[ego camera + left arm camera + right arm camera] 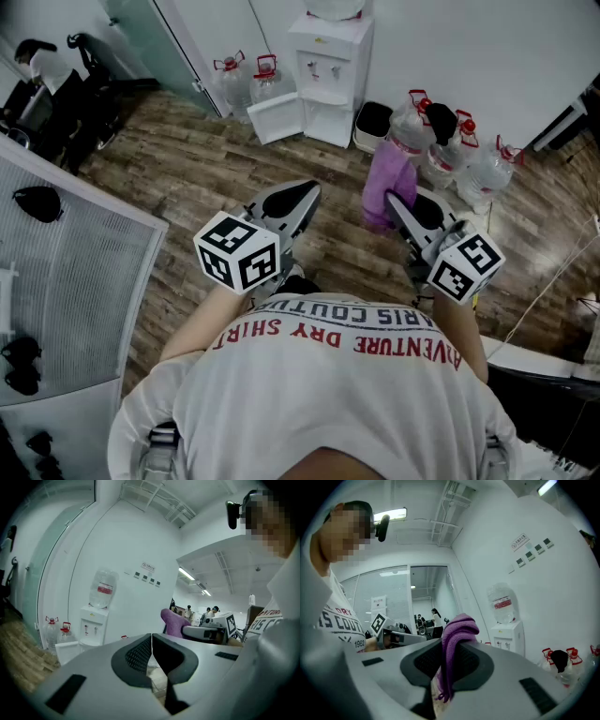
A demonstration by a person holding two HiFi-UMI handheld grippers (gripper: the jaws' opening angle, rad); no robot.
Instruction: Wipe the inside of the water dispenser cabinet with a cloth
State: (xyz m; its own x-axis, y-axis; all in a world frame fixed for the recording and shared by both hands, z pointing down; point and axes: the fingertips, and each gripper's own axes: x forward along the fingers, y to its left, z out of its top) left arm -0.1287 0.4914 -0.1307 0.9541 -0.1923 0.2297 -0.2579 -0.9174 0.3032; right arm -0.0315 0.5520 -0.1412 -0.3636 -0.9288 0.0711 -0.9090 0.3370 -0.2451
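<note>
A white water dispenser (330, 66) stands against the far wall with its lower cabinet door (277, 117) swung open to the left. It also shows in the left gripper view, dispenser (92, 625), and in the right gripper view, dispenser (506, 637). My right gripper (392, 202) is shut on a purple cloth (389, 183), which bunches above the jaws, cloth (457, 634). My left gripper (309, 192) is shut with nothing in it, jaws pressed together, gripper (151, 644). Both are held in front of my chest, well short of the dispenser.
Water jugs (248, 80) stand left of the dispenser; several more (450, 150) and a dark bin (373, 124) stand to its right. A white mesh-topped table (66, 281) is at my left. Wooden floor lies between me and the dispenser. People stand in the background (436, 620).
</note>
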